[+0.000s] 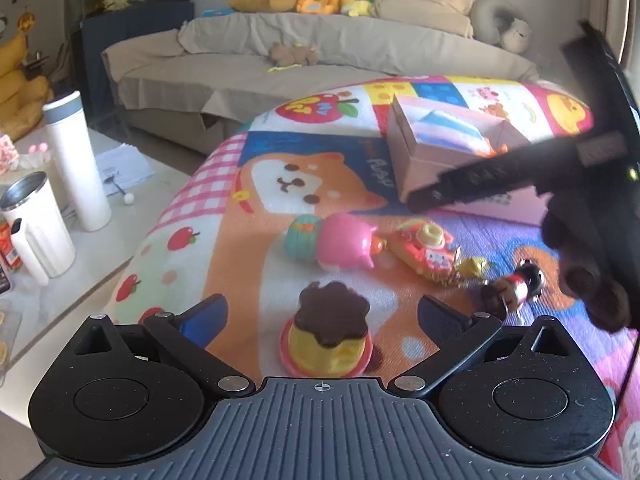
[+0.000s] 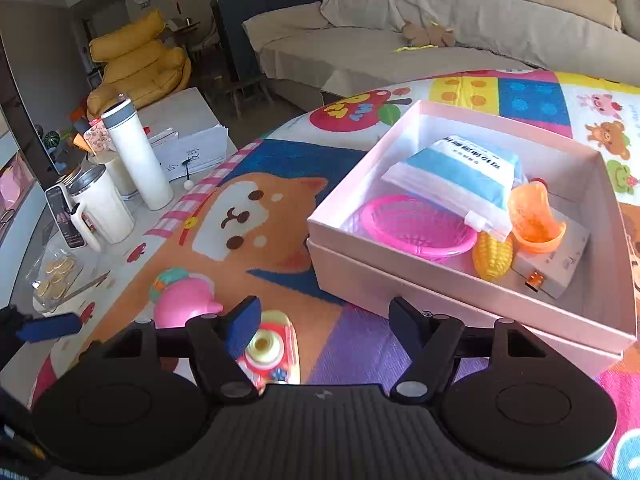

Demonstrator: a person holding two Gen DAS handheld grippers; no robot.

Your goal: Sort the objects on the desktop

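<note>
Left gripper (image 1: pixel 322 312) is spread wide with the yellow plastic pudding toy with a brown scalloped top (image 1: pixel 329 332) between its blue-padded fingers, neither pad touching it. Right gripper (image 2: pixel 324 318) is likewise spread and holds nothing, above the red-and-yellow toy camera (image 2: pixel 270 350).

Taking the pink cardboard box (image 2: pixel 400 276) as the landmark: the pudding lies well in front of it, and nearer to it lie the camera, the pink-and-teal plastic toy (image 1: pixel 334 240) and a small dark figurine (image 1: pixel 514 286).

Inside the box already sit a pink plastic basket (image 2: pixel 416 226), a yellow toy corn (image 2: pixel 493 256), an orange scoop (image 2: pixel 534 218) and a blue-and-white pouch (image 2: pixel 460 172). Sorting looks roughly half done; four pieces remain outside.
</note>
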